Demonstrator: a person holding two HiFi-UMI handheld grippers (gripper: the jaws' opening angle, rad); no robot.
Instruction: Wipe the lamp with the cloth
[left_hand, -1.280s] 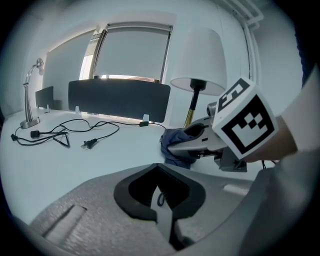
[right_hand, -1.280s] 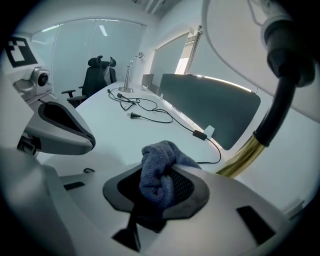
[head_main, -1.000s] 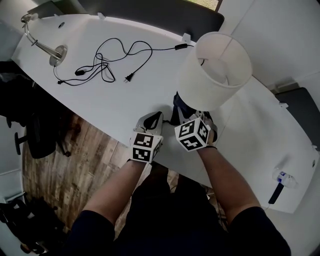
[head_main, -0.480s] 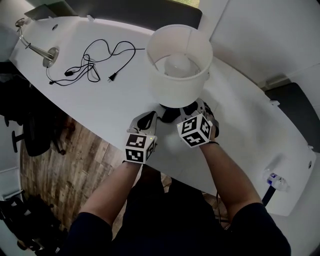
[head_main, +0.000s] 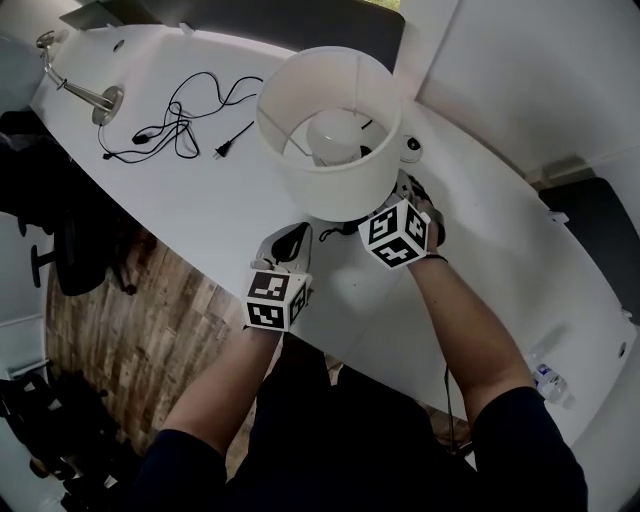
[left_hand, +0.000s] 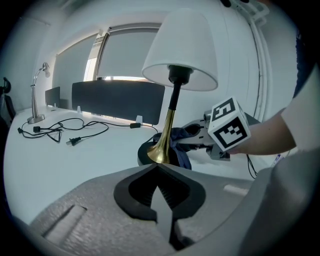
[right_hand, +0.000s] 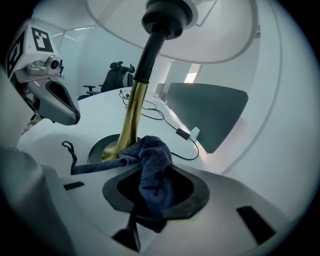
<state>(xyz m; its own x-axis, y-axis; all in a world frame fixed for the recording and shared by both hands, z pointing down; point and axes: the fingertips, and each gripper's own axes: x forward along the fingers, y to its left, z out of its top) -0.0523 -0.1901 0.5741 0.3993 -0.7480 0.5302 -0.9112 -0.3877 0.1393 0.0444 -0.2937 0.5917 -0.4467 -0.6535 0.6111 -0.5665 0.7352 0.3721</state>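
The table lamp has a white shade (head_main: 330, 130) and a brass stem (right_hand: 131, 120) rising from a dark round base (left_hand: 146, 153). My right gripper (right_hand: 150, 200) is shut on a dark blue cloth (right_hand: 152, 167), which is pressed against the foot of the stem. In the head view its marker cube (head_main: 398, 235) sits just right of the shade, and the shade hides its jaws. My left gripper (left_hand: 159, 175) is shut with nothing in it. It hovers over the table a little short of the base, on the near left side (head_main: 290, 240).
A black power cable (head_main: 180, 125) lies loose on the white table (head_main: 200, 200) at the far left, beside a chrome desk lamp (head_main: 85, 90). A dark partition (left_hand: 117, 100) runs along the back. The near table edge drops to the wooden floor (head_main: 130, 330).
My right gripper has pushed farther in under the shade toward the stem with the cloth. The left gripper has stayed almost in place. The head camera has shifted, so the lamp sits more to the left.
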